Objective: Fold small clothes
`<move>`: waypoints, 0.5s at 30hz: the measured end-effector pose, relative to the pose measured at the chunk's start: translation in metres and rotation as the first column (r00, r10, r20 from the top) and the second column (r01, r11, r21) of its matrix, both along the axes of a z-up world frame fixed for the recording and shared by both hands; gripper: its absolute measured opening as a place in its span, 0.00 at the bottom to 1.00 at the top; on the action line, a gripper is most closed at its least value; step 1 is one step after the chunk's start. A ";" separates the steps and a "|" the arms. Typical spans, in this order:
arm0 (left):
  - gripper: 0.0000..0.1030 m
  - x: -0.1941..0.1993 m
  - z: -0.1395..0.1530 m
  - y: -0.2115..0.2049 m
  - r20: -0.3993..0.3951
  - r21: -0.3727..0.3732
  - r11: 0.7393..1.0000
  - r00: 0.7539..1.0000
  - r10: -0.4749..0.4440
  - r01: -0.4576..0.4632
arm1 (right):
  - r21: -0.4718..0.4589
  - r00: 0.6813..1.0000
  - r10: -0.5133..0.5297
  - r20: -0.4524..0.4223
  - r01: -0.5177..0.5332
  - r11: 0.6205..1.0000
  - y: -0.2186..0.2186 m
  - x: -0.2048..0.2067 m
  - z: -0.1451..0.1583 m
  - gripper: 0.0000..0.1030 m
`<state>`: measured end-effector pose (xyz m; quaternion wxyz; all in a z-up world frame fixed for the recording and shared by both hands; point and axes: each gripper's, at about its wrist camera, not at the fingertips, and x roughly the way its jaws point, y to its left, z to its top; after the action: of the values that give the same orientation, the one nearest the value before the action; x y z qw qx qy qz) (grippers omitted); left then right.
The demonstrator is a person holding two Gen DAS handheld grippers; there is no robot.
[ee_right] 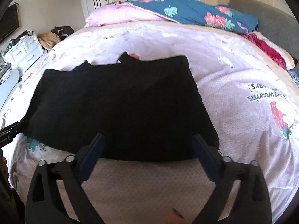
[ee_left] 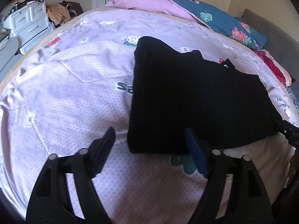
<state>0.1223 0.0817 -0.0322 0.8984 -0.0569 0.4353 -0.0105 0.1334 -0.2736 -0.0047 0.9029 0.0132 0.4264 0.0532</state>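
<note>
Lying flat on the bed, the black cloth looks already folded over once, with more folds maybe left, and both the left gripper and right gripper are spread wide, nothing held.

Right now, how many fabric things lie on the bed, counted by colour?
Black folded garment: 1
Pink bundled quilt at the far edge: 1
Teal quilt with flower and leaf print: 1
Red cloth at the right edge: 1
Total: 4, all on the lilac printed bedsheet.
</note>
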 end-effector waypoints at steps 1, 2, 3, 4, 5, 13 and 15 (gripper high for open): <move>0.79 -0.003 0.002 0.003 0.001 0.006 1.000 1.000 0.014 -0.014 | -0.004 1.000 0.004 0.014 -0.004 1.000 0.002 -0.004 0.003 0.95; 0.82 -0.005 0.003 0.005 0.004 0.010 1.000 1.000 0.023 -0.023 | -0.006 1.000 0.009 0.028 -0.009 1.000 0.004 -0.007 0.006 0.96; 0.86 -0.007 0.005 0.008 0.007 0.012 0.999 0.999 0.033 -0.033 | -0.007 0.999 0.019 0.040 -0.019 1.000 0.006 -0.010 0.009 0.96; 0.90 -0.009 0.006 0.011 0.009 0.012 0.999 0.999 0.042 -0.042 | -0.007 0.998 0.028 0.050 -0.028 1.000 0.009 -0.013 0.012 0.96; 0.91 -0.011 0.008 0.015 0.012 0.012 0.999 0.999 0.053 -0.053 | -0.009 0.998 0.038 0.057 -0.037 0.999 0.012 -0.014 0.014 0.96; 0.91 -0.018 0.015 0.044 0.013 0.025 0.989 0.989 0.144 -0.145 | -0.057 0.982 0.162 0.097 -0.157 0.986 0.061 -0.027 0.021 0.96; 0.91 -0.019 0.017 0.051 0.017 0.021 0.986 0.986 0.164 -0.164 | -0.060 0.976 0.191 0.104 -0.186 0.981 0.074 -0.029 0.022 0.96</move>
<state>0.1028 0.1328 -0.0156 0.9002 -0.0823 0.4222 0.0679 0.1049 -0.1995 0.0169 0.9157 -0.0526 0.3770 0.1286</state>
